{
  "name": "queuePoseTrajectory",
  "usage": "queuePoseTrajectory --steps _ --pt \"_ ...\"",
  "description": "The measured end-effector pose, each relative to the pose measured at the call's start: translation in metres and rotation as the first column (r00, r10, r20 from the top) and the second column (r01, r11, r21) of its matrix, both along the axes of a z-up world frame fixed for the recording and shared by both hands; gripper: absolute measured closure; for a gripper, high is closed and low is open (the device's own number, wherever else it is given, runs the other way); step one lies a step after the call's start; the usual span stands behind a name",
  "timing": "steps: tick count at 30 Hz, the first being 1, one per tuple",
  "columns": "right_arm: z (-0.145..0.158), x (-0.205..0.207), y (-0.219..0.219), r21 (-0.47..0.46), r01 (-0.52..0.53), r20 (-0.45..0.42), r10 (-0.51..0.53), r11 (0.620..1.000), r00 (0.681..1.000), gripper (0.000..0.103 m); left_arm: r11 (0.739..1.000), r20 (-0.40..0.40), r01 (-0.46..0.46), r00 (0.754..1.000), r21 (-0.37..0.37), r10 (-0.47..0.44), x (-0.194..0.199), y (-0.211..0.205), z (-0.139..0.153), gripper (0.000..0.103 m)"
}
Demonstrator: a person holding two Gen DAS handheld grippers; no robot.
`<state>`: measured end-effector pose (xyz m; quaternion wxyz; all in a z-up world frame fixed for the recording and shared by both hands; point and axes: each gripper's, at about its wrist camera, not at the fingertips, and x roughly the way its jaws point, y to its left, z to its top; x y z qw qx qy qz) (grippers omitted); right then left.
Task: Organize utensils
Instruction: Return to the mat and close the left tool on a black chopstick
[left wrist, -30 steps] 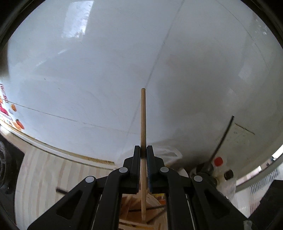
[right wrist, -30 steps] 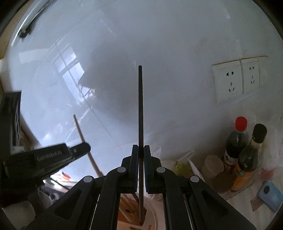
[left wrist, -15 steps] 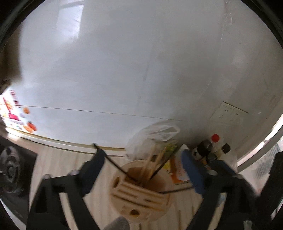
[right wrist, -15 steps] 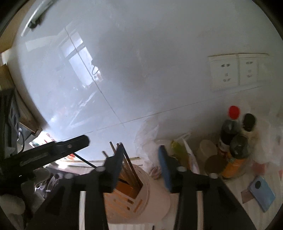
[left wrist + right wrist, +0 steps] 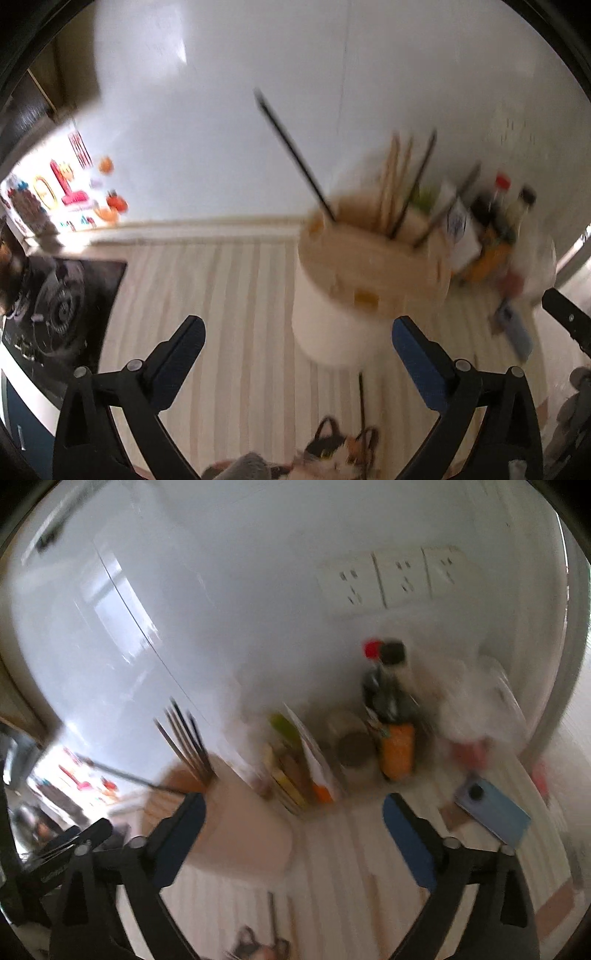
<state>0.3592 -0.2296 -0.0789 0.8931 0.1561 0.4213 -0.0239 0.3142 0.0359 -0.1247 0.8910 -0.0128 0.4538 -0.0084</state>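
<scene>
Both views are blurred. The left tongs (image 5: 297, 343) are spread wide and grip nothing; the holder (image 5: 364, 280) stands on the counter (image 5: 229, 295) just beyond them, between their blue pads (image 5: 417, 365), apparently not touching. Dark and wooden chopsticks (image 5: 388, 184) stick up from it, one dark stick (image 5: 295, 155) leaning far left. A loose chopstick (image 5: 362, 398) lies on the counter nearer the camera. The right tongs (image 5: 293, 823) are equally wide apart and empty, the holder (image 5: 229, 827) by their left pad. Bottles (image 5: 391, 709) and a phone (image 5: 491, 812) sit toward the counter's back right.
</scene>
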Motion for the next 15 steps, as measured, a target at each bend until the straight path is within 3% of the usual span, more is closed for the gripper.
queuePoseTrajectory --steps 9,11,13,15 --pt "-0.079 -0.028 -0.016 -0.031 0.018 -0.234 -0.025 0.999 0.972 0.003 0.997 -0.184 0.067 0.981 0.04 -0.059 -0.018 -0.035 -0.081 0.0" --pt "-0.093 -0.035 -0.018 -0.026 0.016 -0.274 -0.022 1.0 0.962 0.011 0.996 -0.234 0.08 0.97 0.031 -0.071 -0.02 -0.043 -0.1 0.0" --pt "-0.103 -0.039 -0.022 -0.036 0.026 -0.308 -0.036 0.999 0.951 0.037 0.995 -0.275 0.094 0.958 0.017 -0.086 -0.02 -0.05 -0.117 0.003" --pt "-0.117 -0.041 -0.027 -0.028 0.041 -0.346 -0.048 0.999 0.937 0.051 0.994 -0.319 0.108 0.943 0.017 -0.097 -0.021 -0.058 -0.135 0.004"
